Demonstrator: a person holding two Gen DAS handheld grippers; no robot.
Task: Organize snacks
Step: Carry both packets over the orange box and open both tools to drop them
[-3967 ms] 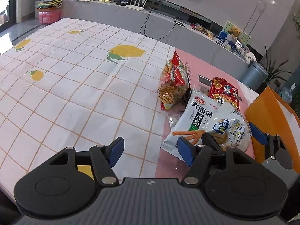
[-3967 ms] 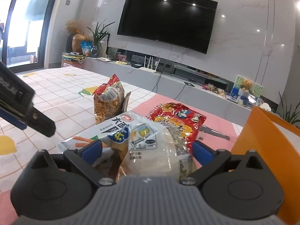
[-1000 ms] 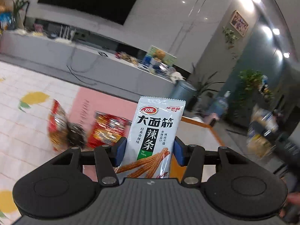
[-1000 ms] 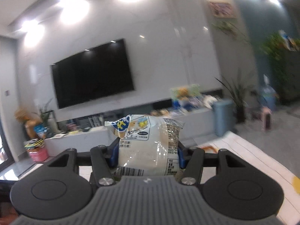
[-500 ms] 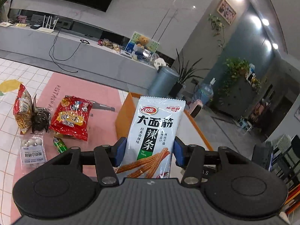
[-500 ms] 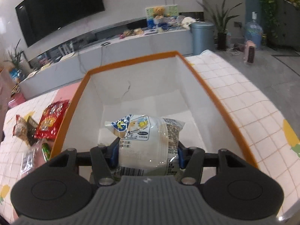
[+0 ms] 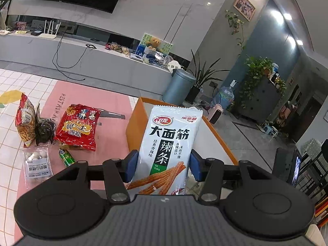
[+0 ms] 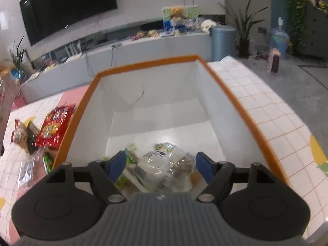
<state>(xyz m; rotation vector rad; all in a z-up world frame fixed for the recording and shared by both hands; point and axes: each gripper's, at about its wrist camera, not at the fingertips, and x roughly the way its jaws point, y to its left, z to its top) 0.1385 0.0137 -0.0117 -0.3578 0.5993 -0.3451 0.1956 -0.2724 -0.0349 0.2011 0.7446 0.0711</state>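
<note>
Two grippers, one orange-rimmed box, and seven snack items are visible. The left gripper [image 7: 163, 165] clamps one white spicy-strip packet [image 7: 169, 149] between its blue pads; the packet stands upright, long axis vertical, printed face toward the camera and sealed top edge uppermost, in front of the orange box [image 7: 134, 121]. The right gripper [image 8: 161, 165] hangs over the box interior with jaws spread wide and holding nothing; half a second ago it gripped the clear bun packet [image 8: 170, 164], which now lies loose and crumpled on the white box floor beside a green-printed wrapper [image 8: 131, 153], blurred. Four further items lie left of the box, on and beside the pink mat [image 7: 86, 96]: one red snack bag [image 7: 79, 127], printing inverted, long axis running away from the camera; one tall bag of crunchy sticks [image 7: 25, 124] standing upright; one clear packet of white candies [image 7: 37, 164] lying flat; one small green tube [image 7: 66, 156] lying aslant. A dark wrapped item [image 7: 44, 132] leans against the tall bag. The left gripper's hold on its packet is unchanged from the earlier frame.
</note>
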